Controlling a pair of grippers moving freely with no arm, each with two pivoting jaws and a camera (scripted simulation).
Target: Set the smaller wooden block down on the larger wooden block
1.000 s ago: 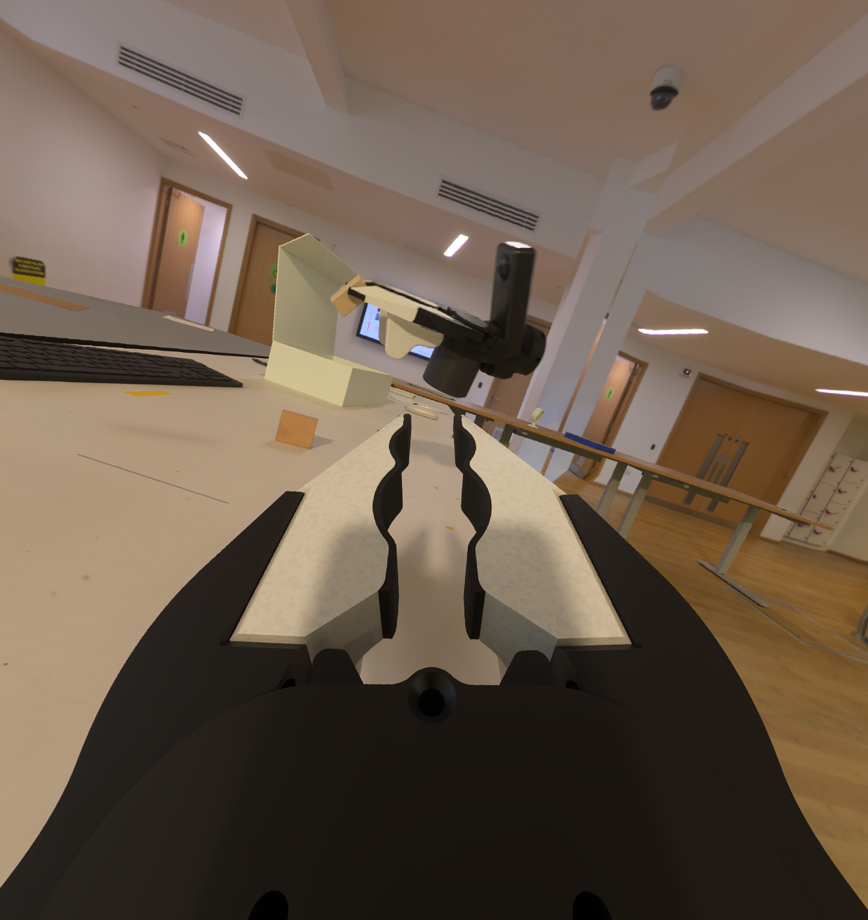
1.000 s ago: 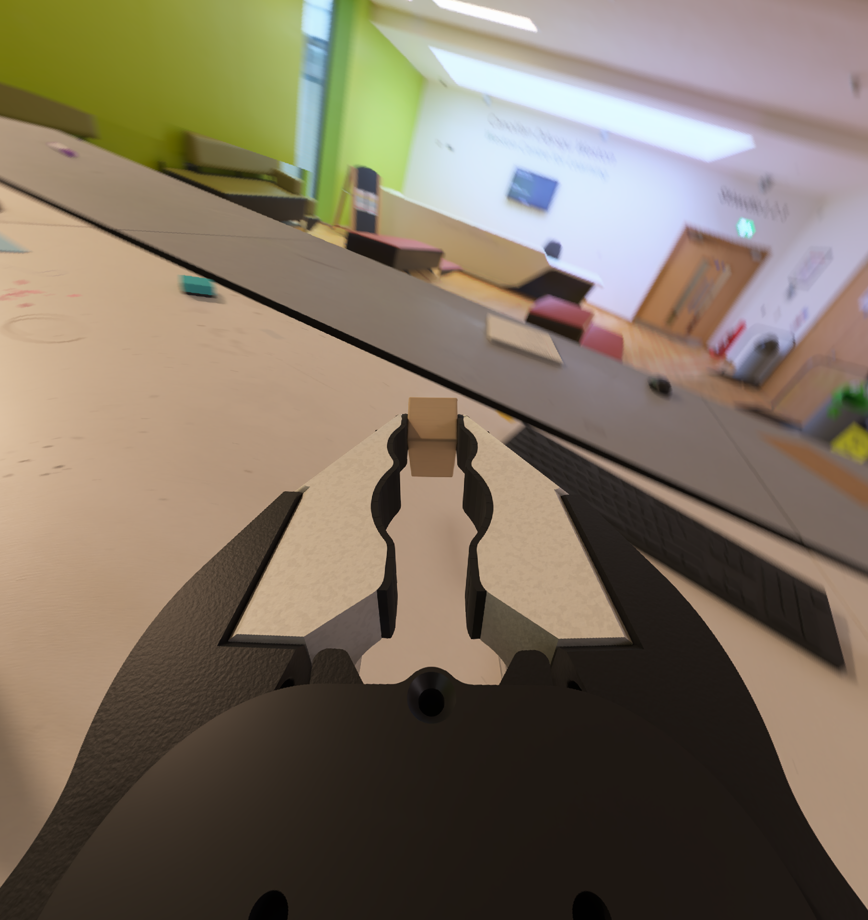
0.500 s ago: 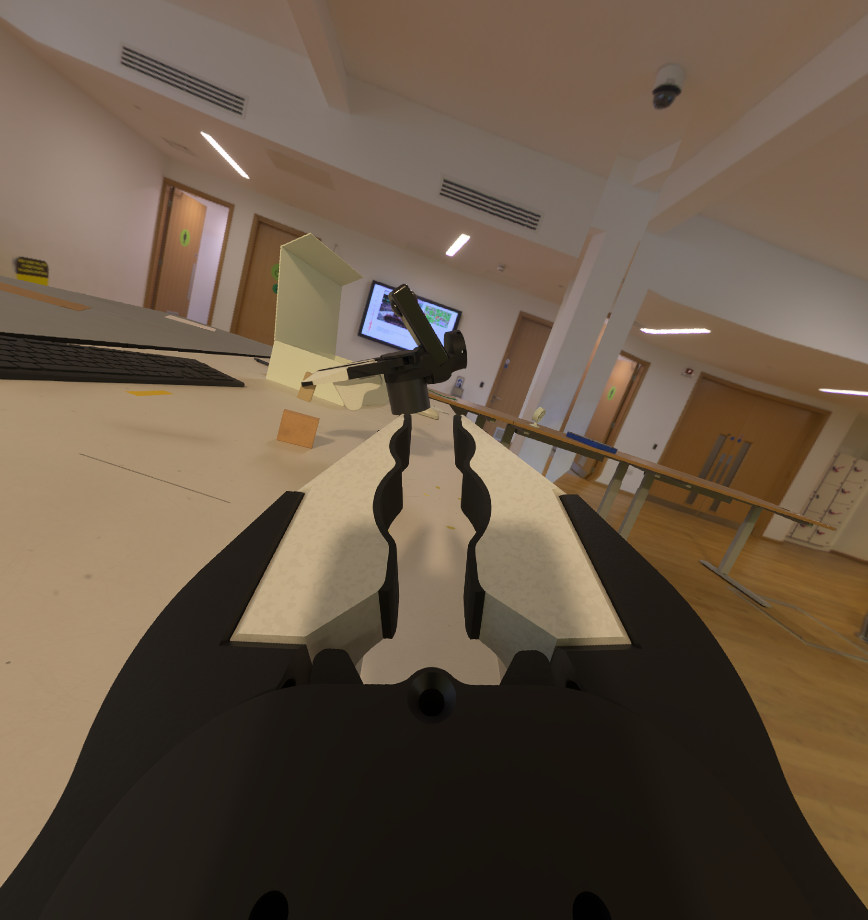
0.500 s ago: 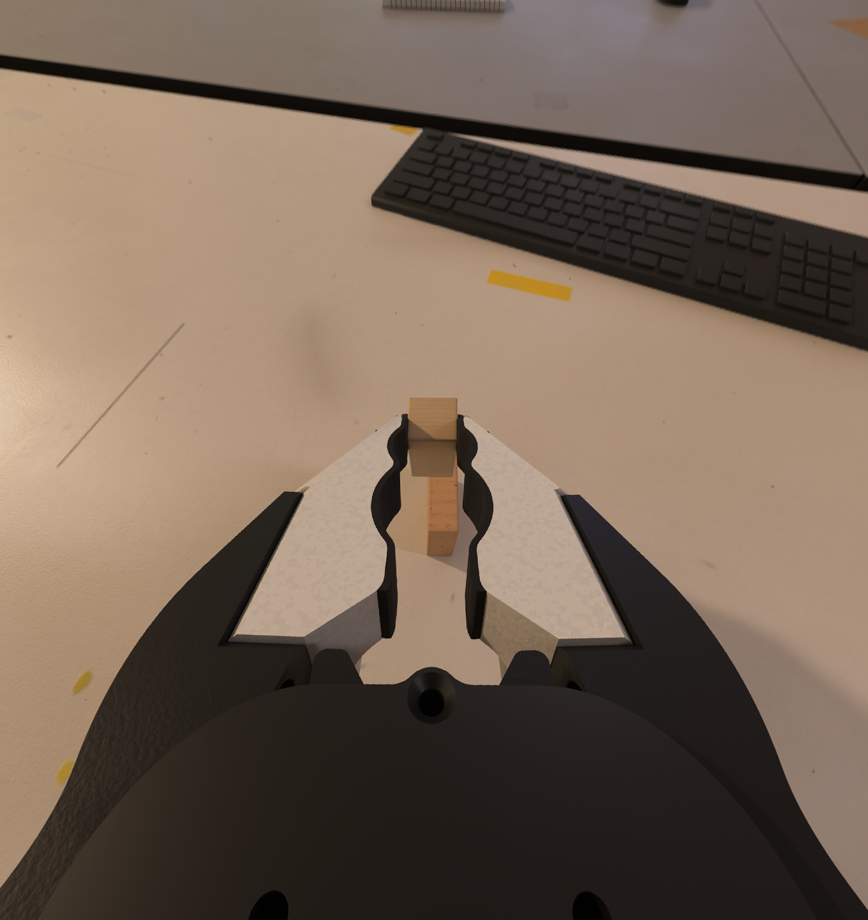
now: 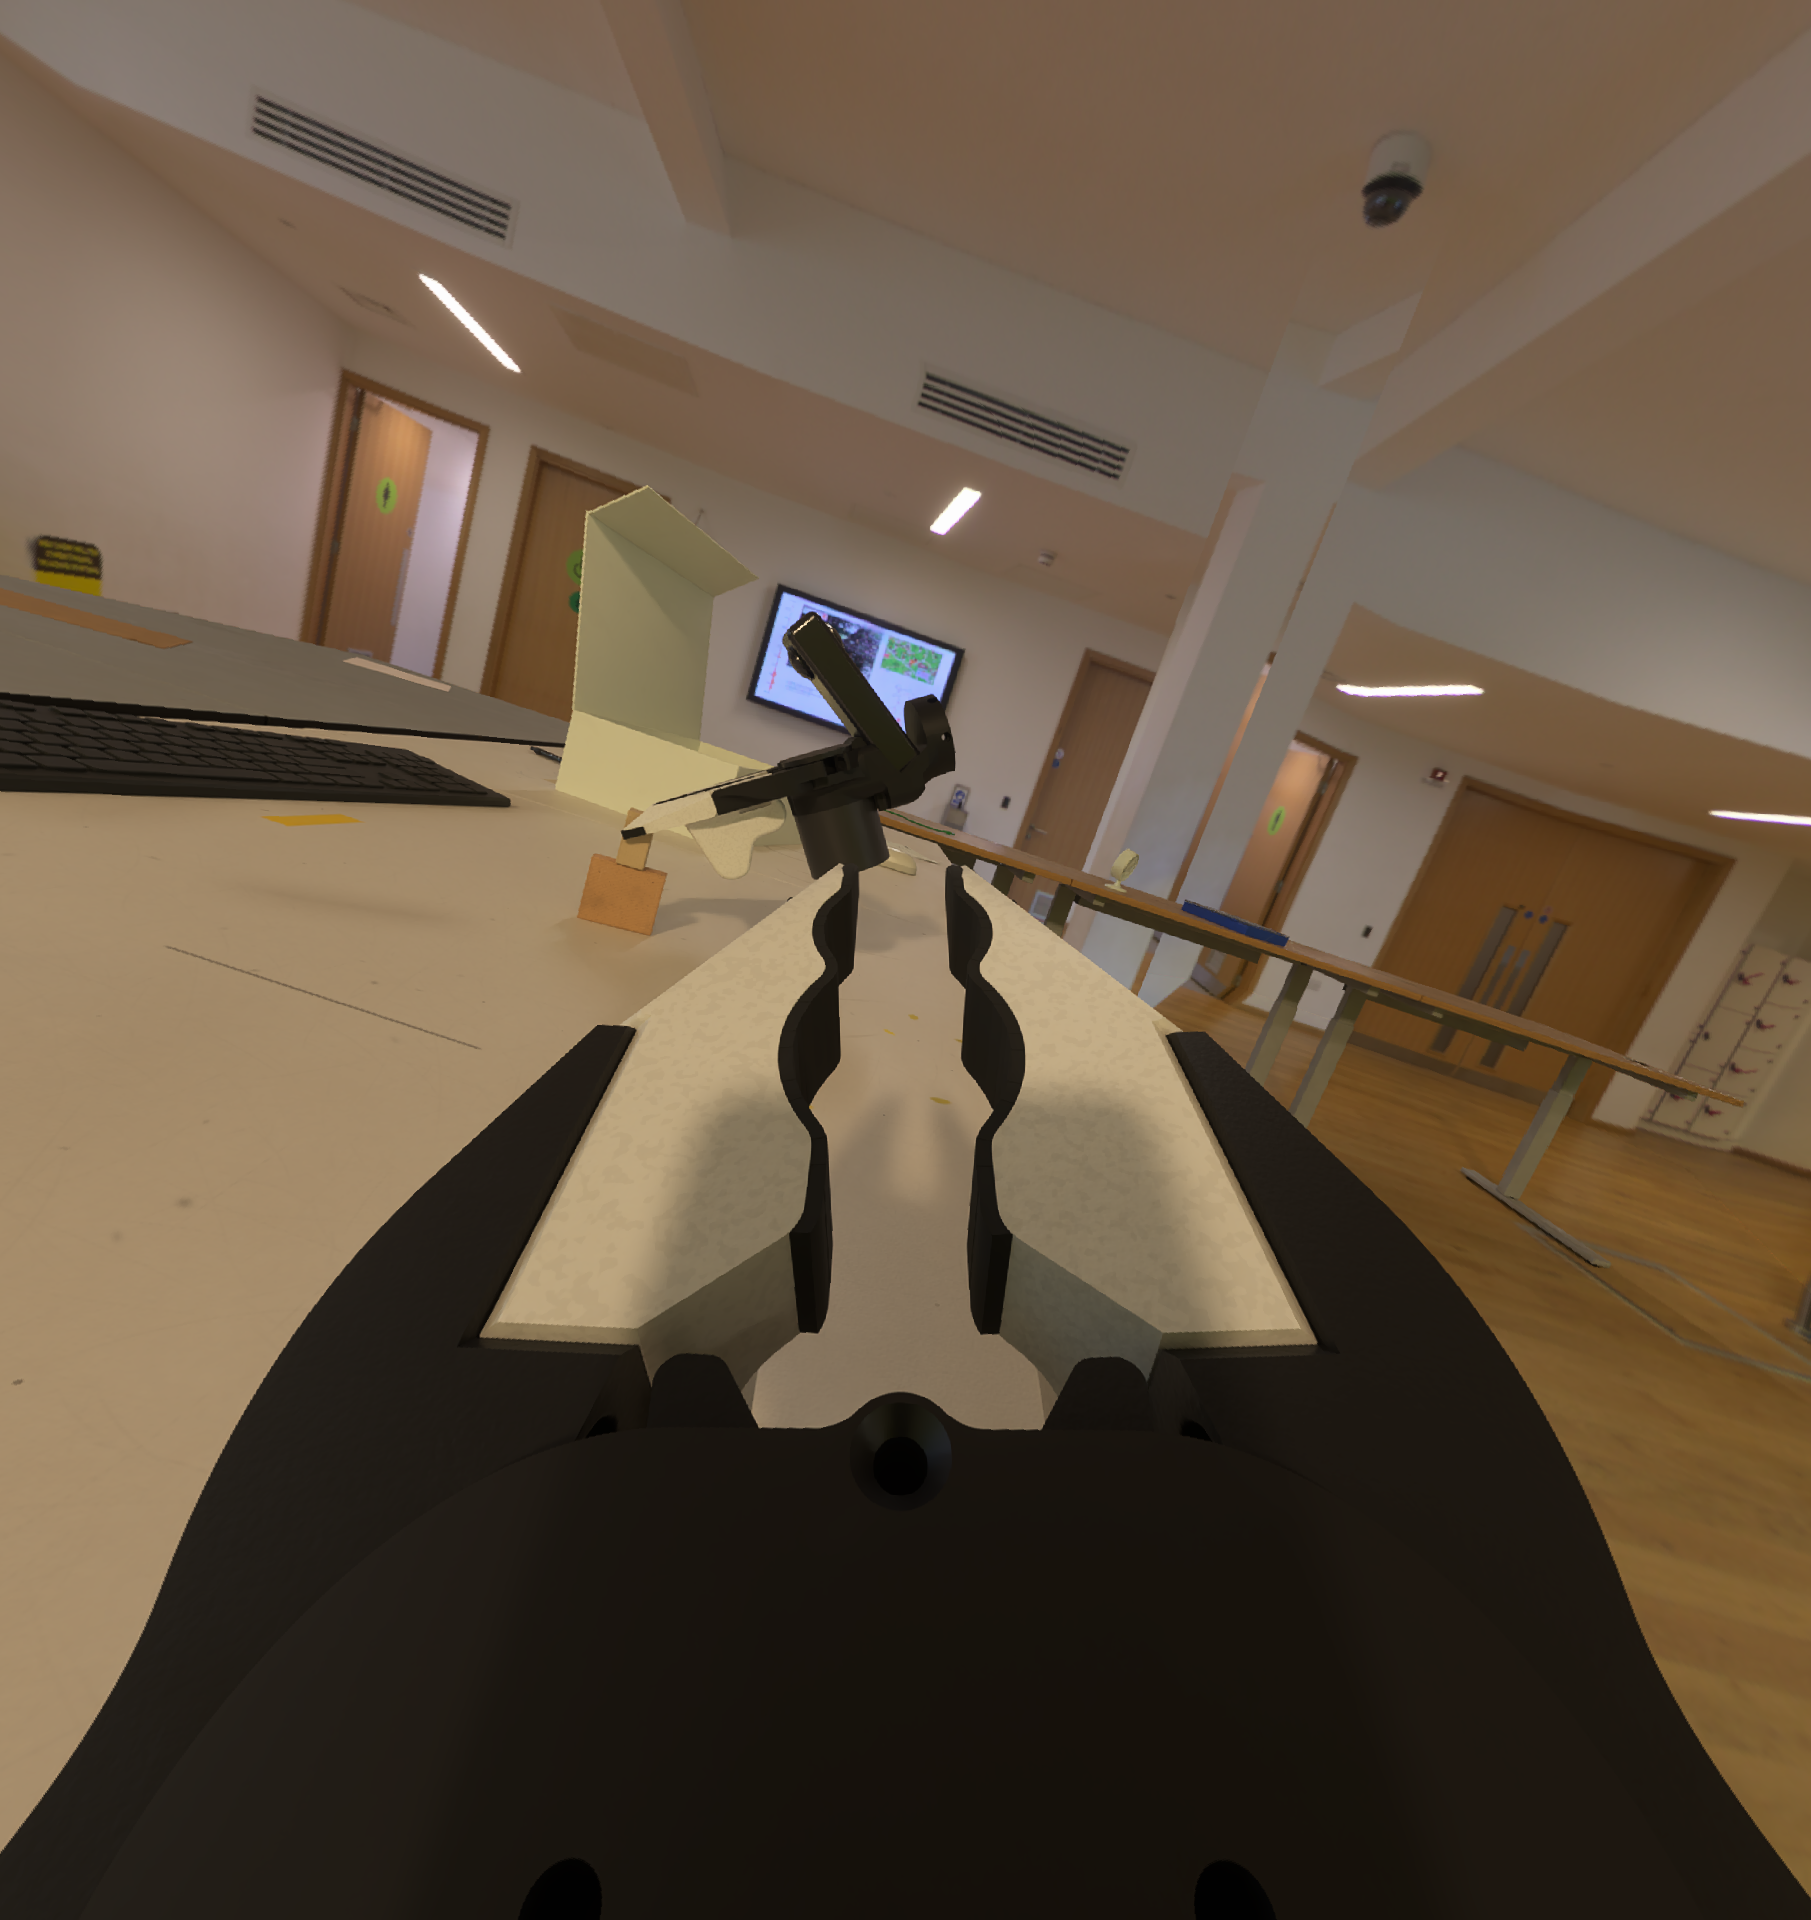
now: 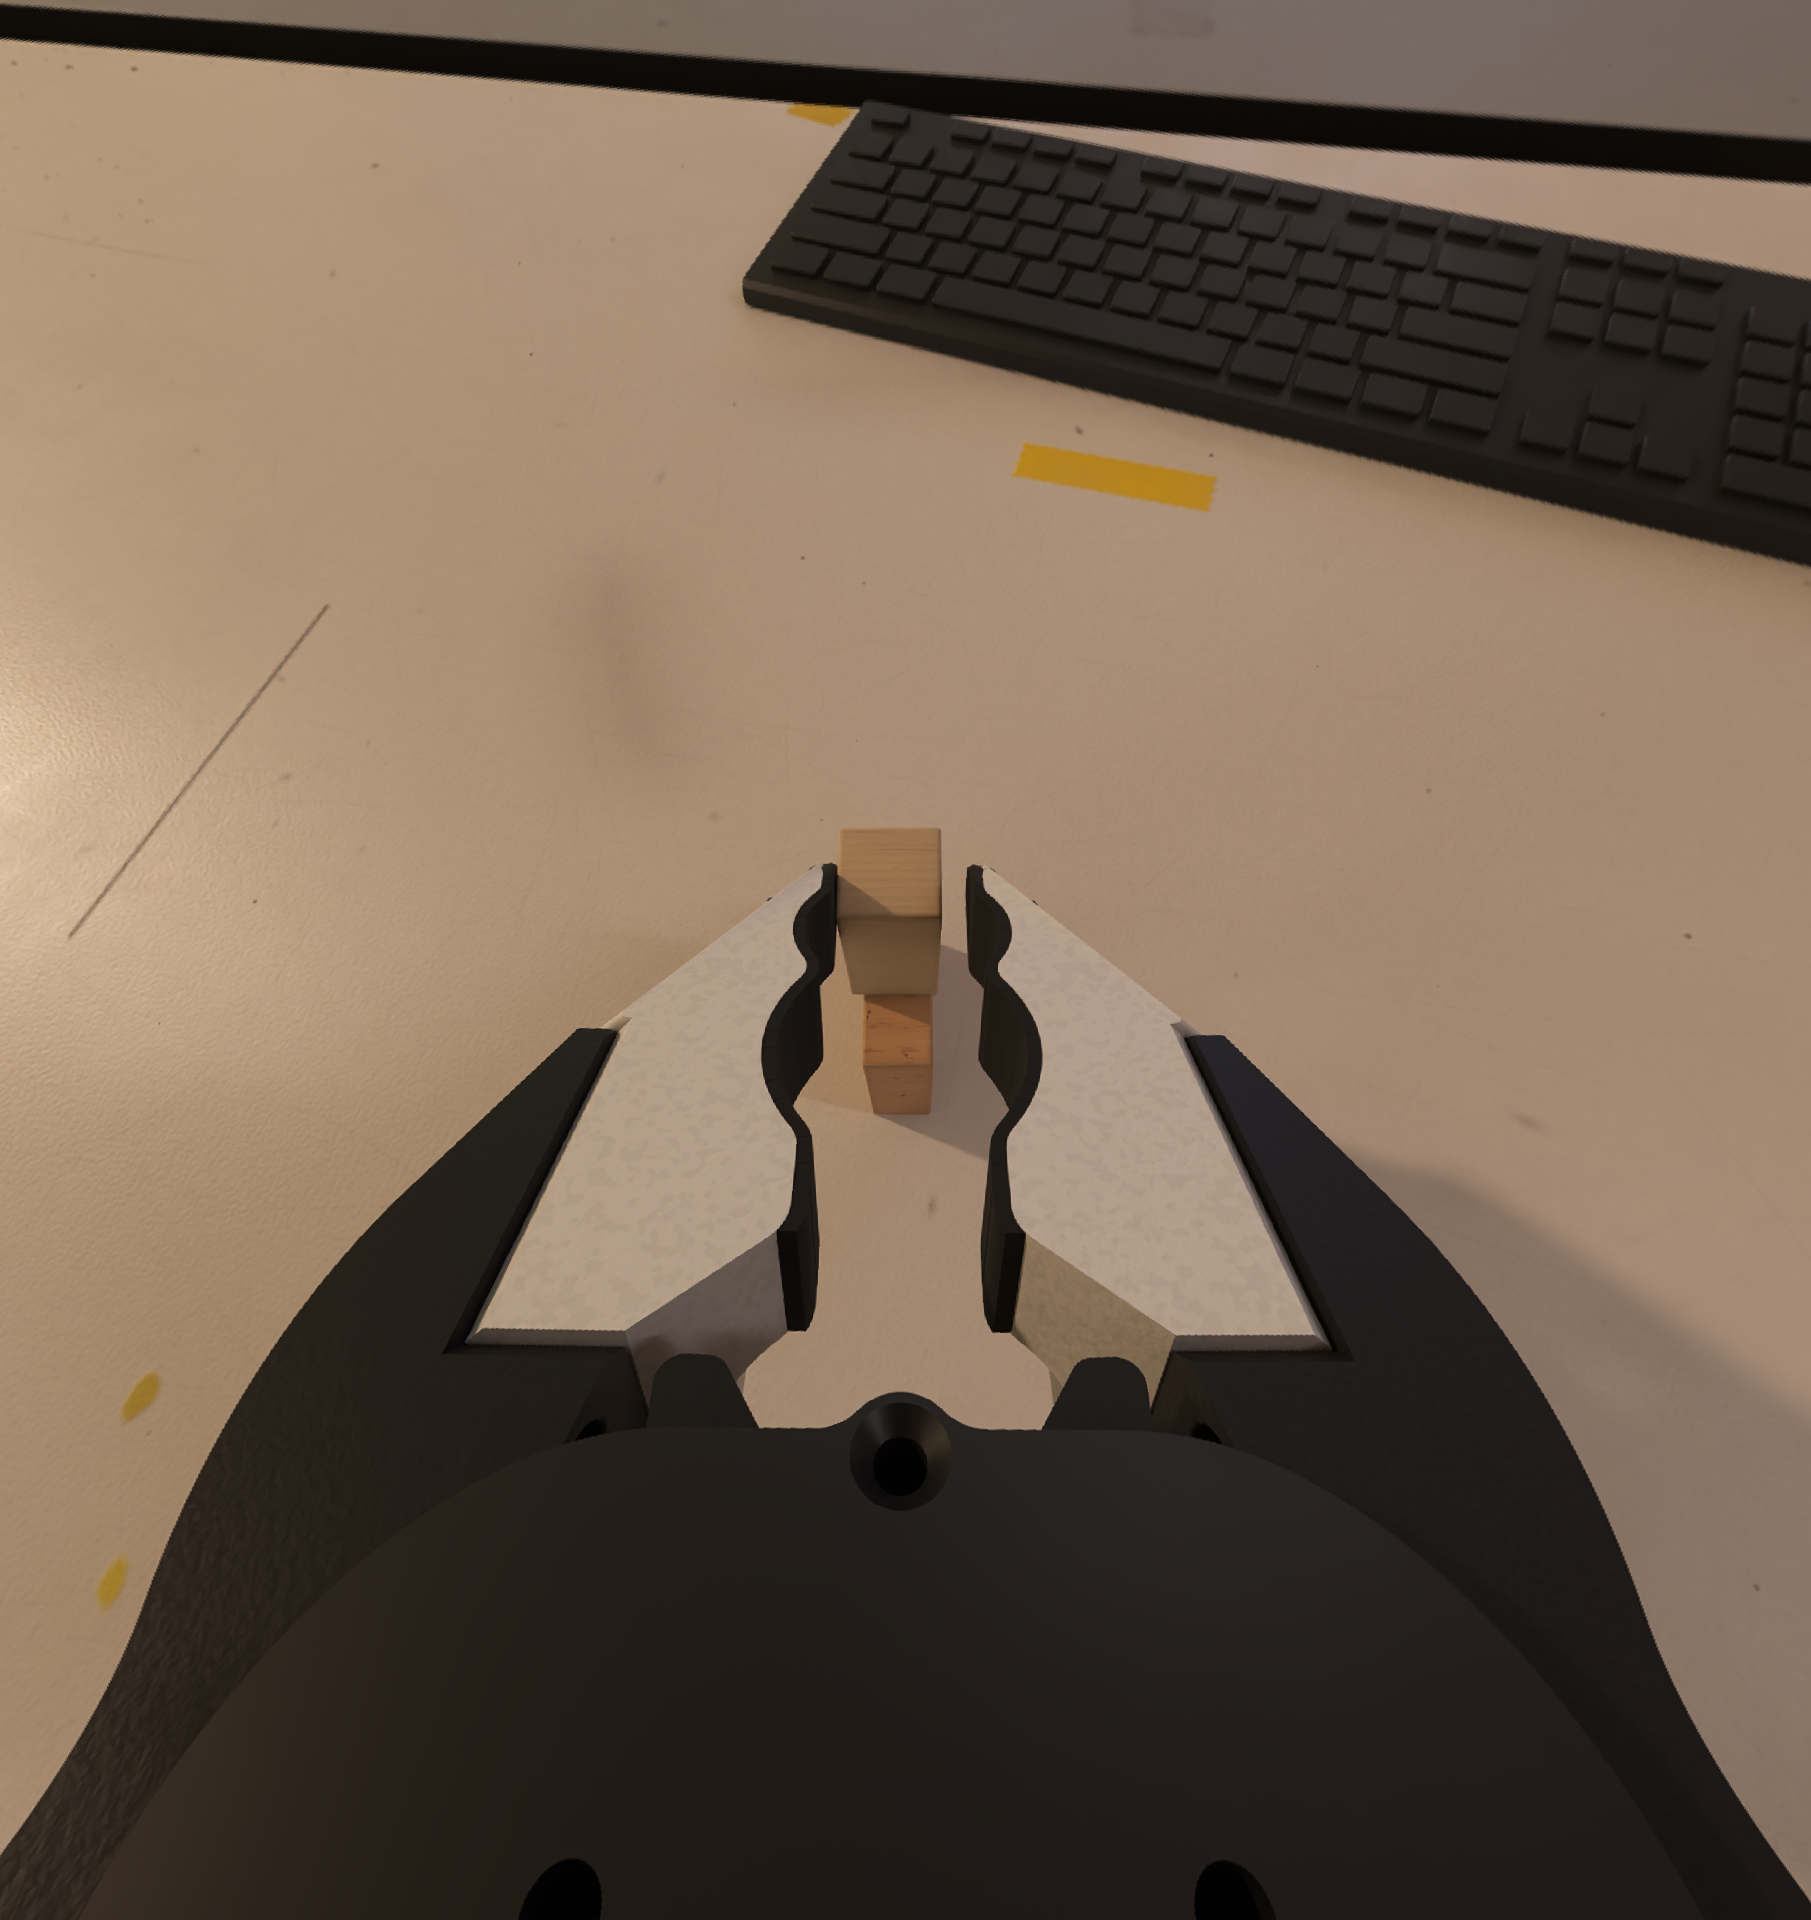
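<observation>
The smaller, pale wooden block point(image 6: 890, 899) rests on top of the larger, orange-brown wooden block point(image 6: 899, 1049), which stands on the beige table point(image 6: 361, 520). My right gripper point(image 6: 901, 883) looks down on them with its fingers on either side of the small block. It is open, and a narrow gap shows at the right finger. In the left wrist view the small block point(image 5: 631, 850) sits on the larger block point(image 5: 622, 896), with the right gripper point(image 5: 672, 826) tilted down over them. My left gripper point(image 5: 896, 883) is open and empty, low over the table.
A black keyboard point(image 6: 1296, 312) lies beyond the blocks, with a yellow tape strip point(image 6: 1114, 476) in front of it. A cream folded stand point(image 5: 641, 665) rises behind the blocks. The table's right edge point(image 5: 1119, 966) runs close to my left gripper.
My right gripper came down with the small block onto the larger block, then opened its fingers slightly, so the small block now rests there. The left gripper has not moved.
</observation>
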